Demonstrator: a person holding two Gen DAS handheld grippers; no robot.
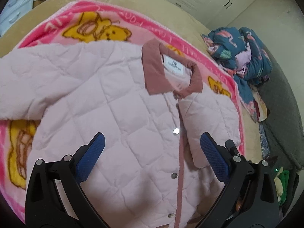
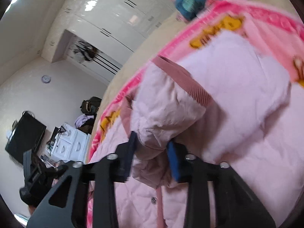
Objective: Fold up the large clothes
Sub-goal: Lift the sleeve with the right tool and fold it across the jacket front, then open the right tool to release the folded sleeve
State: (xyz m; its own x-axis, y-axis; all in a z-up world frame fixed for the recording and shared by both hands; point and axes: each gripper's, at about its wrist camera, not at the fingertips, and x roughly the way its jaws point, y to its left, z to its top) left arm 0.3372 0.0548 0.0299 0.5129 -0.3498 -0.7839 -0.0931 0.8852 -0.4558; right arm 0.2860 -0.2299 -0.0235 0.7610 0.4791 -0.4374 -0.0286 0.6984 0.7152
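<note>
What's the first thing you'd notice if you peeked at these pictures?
A puffy pale pink quilted jacket with a dusty rose collar lies spread in the middle, on a bright pink blanket with yellow bears. The left gripper hovers open above its snap buttons, while the right gripper has a bunched fold of jacket between its blue pads.

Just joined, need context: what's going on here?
A person with two handheld grippers is folding a pale pink quilted jacket spread on a pink cartoon blanket on a bed. The right gripper has a bunched sleeve between its fingers. The left gripper hovers open over the jacket's front.
</note>
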